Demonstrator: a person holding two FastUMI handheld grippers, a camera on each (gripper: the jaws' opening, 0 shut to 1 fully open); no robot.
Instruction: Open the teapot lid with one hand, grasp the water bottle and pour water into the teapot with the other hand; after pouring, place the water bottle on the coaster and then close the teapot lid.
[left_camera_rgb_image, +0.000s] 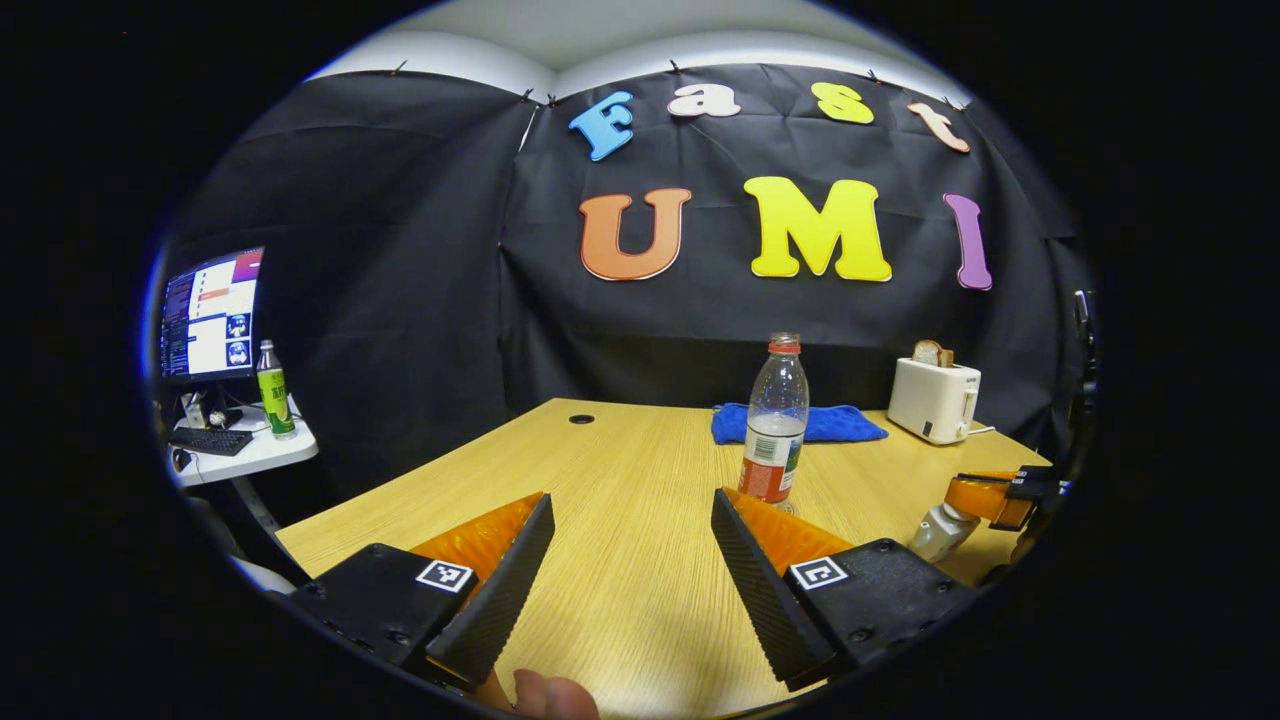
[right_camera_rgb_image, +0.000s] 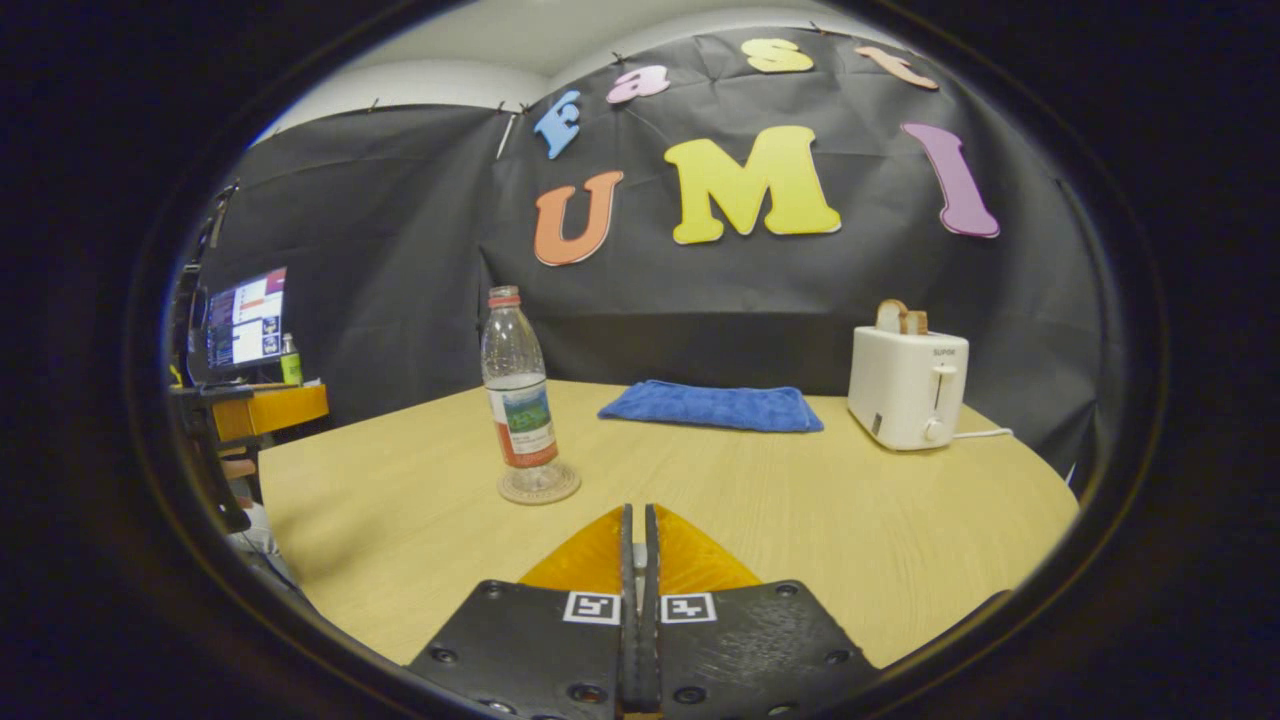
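The water bottle (right_camera_rgb_image: 518, 395) stands upright on the coaster (right_camera_rgb_image: 539, 484) near the counter's (right_camera_rgb_image: 700, 480) middle, capped, holding water roughly to mid-height. A pale object (left_camera_rgb_image: 938, 530) at the counter's right edge is partly covered by the right gripper (left_camera_rgb_image: 1000, 495); its identity cannot be determined. The blue towel (right_camera_rgb_image: 712, 406) lies along the far edge, the toaster (right_camera_rgb_image: 906, 389) with bread at the far right corner. Left gripper (left_camera_rgb_image: 630, 560) jaws are wide and empty; right gripper jaws are closed together, empty.
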